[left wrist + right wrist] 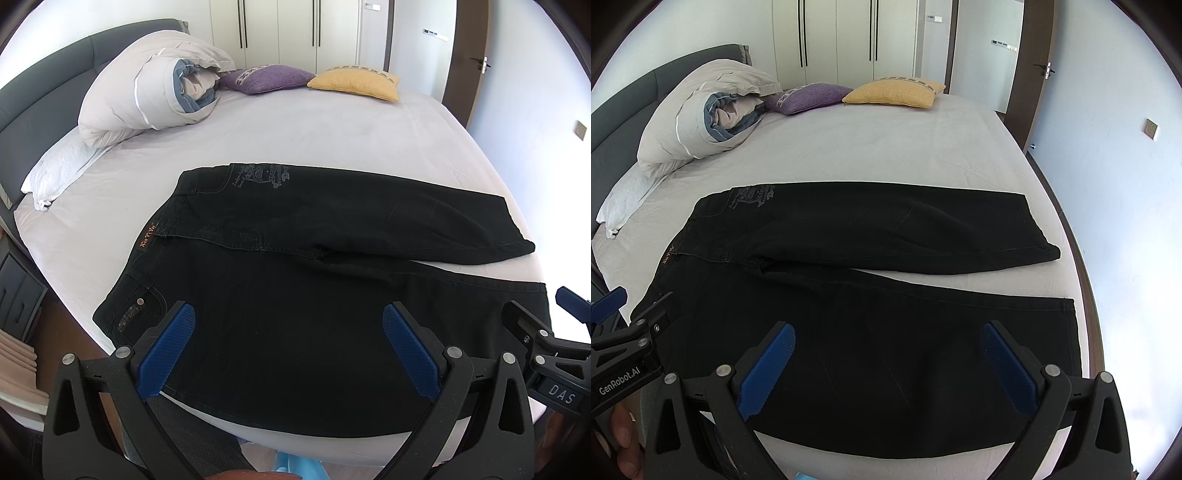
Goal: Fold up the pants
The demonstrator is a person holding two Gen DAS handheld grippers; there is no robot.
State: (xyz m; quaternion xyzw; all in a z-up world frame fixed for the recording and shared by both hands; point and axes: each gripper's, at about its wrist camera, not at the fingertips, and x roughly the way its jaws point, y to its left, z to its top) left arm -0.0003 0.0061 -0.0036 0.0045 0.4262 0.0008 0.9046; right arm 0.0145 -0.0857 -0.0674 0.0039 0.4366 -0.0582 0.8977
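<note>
Left wrist view: your left tongs point(288, 347) are spread wide, their blue ribbed pads point(166, 354) apart and gripping nothing, poised above the near leg of the black denim pants point(295, 295). The pants lie flat on the bed's pale sheet point(314, 133), waistband to the left, both legs running to the right and parted in a narrow V. The far leg carries a grey printed emblem point(264, 176) near the waist. At the right edge your right tongs point(546, 325) show only in part, beside the near leg's hem. A rolled beige-and-blue duvet point(147, 85), a purple cushion point(266, 77) and a yellow cushion point(354, 83) sit along the far side of the bed.

Right wrist view: your right tongs point(886, 365) are likewise wide open and hold nothing, over the near leg toward its hem point(1071, 332). Your left tongs point(639, 321) appear at the left edge, near the waistband. A white pillow point(624, 206) lies by the grey padded headboard point(613, 140).
</note>
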